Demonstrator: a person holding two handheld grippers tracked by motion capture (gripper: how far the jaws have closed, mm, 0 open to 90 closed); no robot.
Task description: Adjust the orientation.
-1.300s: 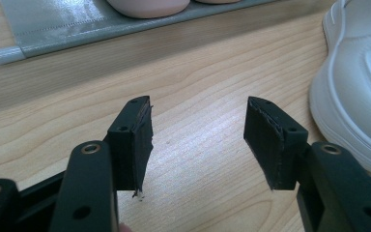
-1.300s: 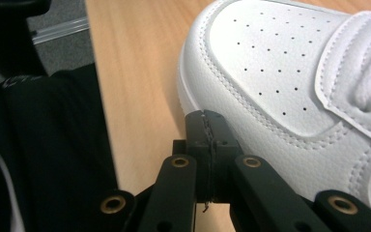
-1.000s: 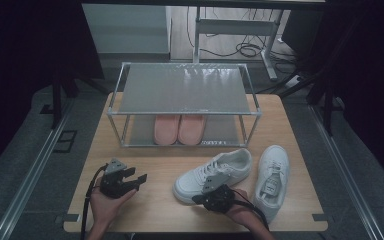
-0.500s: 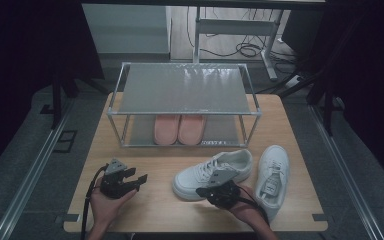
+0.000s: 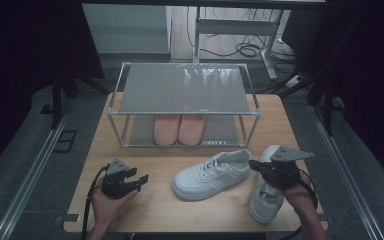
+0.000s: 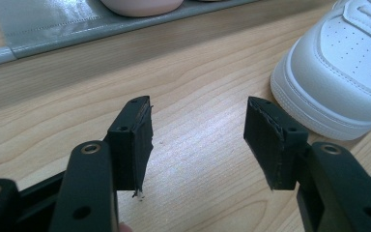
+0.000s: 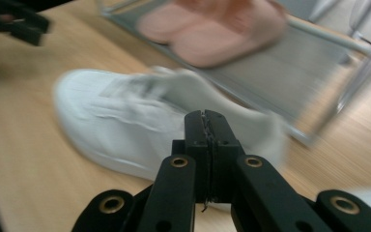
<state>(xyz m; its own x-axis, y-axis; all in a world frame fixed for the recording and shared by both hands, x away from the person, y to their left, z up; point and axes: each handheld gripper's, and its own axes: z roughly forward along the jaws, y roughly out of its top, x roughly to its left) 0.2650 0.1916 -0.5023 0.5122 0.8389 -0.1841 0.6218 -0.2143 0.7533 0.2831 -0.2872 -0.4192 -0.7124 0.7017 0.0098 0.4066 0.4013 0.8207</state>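
1. High view: two white sneakers were on the wooden table [image 5: 145, 210], in front of the shoe rack [image 5: 182, 90] that kept a pair of pink slippers [image 5: 179, 129] on its lower shelf. The lying sneaker [image 5: 212, 174] had its long axis across the table, toe to the left and heel to the right. The right gripper [image 5: 258, 167] stood just beside that heel, above the second sneaker [image 5: 265, 202], whose long axis ran away from the person. The left gripper [image 5: 141, 179] rested near the table's left front, apart from the toe. I judged the right hand the nearer one for taking the heel.

2. Left gripper view: the jaws stood wide apart with only bare wood between them. The sneaker's toe [image 6: 340, 63] lay ahead and to the right, not touching them.

3. Right gripper view: the picture was blurred. The two jaws were pressed together with nothing between them. The sneaker [image 7: 140, 125] lay just beyond the tips, across their direction, and the slippers [image 7: 212, 29] were behind it.
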